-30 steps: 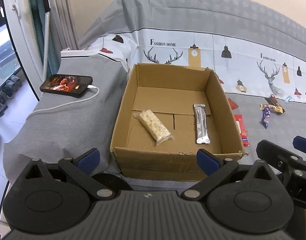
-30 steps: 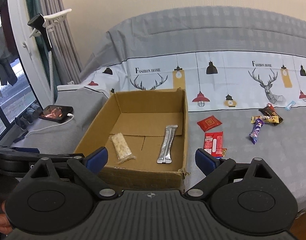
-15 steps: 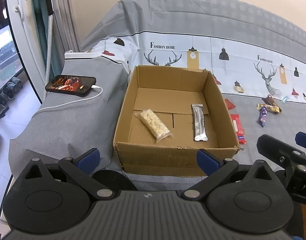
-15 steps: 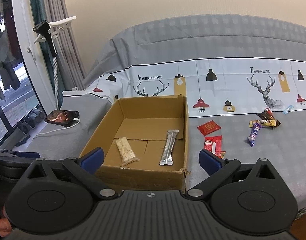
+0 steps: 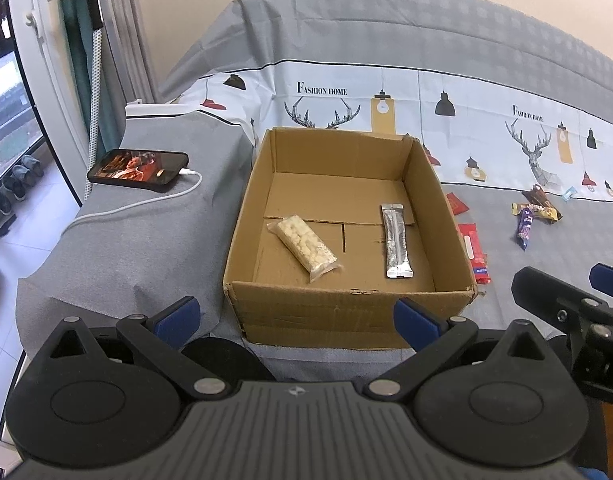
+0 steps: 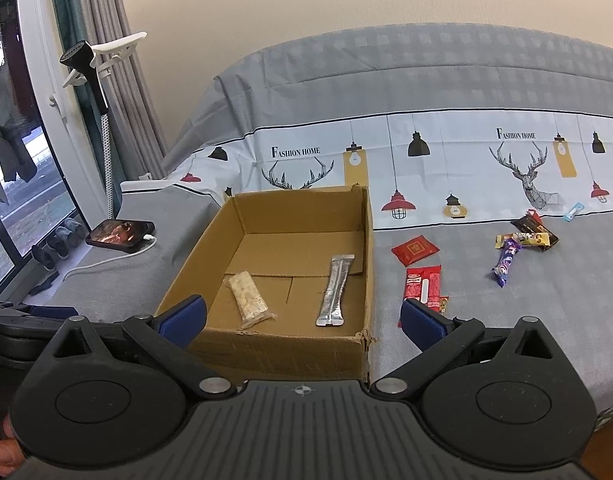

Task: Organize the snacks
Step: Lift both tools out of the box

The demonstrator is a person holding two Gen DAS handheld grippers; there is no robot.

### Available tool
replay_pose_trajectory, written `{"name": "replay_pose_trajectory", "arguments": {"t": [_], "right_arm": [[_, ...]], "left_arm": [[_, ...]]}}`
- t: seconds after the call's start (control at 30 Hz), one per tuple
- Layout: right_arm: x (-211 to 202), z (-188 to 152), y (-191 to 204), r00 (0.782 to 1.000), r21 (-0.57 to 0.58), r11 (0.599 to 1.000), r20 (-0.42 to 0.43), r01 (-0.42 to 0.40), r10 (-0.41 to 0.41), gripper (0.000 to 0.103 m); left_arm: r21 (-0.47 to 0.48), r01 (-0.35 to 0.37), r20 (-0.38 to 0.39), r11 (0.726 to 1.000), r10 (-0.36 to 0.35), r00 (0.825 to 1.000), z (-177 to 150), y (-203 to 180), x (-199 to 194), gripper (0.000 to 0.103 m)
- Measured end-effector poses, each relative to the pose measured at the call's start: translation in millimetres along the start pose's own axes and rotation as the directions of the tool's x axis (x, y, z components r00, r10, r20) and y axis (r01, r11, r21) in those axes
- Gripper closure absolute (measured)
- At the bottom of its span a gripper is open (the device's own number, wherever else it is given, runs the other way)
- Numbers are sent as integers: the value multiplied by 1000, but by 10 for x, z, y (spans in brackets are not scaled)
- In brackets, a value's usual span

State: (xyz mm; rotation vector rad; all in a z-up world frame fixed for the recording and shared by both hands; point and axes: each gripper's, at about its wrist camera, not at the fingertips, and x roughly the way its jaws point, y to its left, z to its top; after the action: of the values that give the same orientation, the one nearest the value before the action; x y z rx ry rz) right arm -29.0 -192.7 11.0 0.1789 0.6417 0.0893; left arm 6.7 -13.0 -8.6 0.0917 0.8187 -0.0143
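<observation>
While most of the wrappers are too small to read, the bedsheet (image 6: pixel 446 184) is easy: "FASHION HOME" is printed twice along its white band, next to the deer heads and hanging lamps. The red packet (image 6: pixel 423 285) lying just right of the cardboard box (image 6: pixel 306 354) has a white label with some lettering, but I can't make it out.

Inside the box there's a clear bag of pale puffed pieces (image 5: pixel 304 249) on the left and a silver stick sachet (image 5: pixel 395 241) on the right, well apart, both flat on the floor of the box. Out on the sheet to the right: a flat red pouch (image 6: pixel 414 249), then further off a purple bar (image 6: pixel 505 263) touching a little pile of yellow and dark wrappers (image 6: pixel 529 234), plus a tiny light blue packet (image 6: pixel 573 212). A phone (image 5: pixel 138 165) with its screen lit sits on the grey cover left of the box, white cable plugged in.

The left gripper (image 5: pixel 296 316) has its jaws spread wide with nothing between them, hovering at the near wall of the box. The right gripper (image 6: pixel 302 316) is the same, wide and empty.

Versus a second ago: both cameras sit a bit further back, so the box looks smaller and more of the wall shows. The right jaws have spread slightly wider. Snacks haven't budged.
</observation>
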Motion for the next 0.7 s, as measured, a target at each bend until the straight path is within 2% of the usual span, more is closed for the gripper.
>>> {"name": "replay_pose_trajectory", "arguments": {"t": [0.7], "right_arm": [[83, -13, -126, 1000, 40, 999, -21, -1, 2, 1]], "left_arm": [[18, -2, -35, 1000, 2, 999, 65, -105, 95, 0]]}}
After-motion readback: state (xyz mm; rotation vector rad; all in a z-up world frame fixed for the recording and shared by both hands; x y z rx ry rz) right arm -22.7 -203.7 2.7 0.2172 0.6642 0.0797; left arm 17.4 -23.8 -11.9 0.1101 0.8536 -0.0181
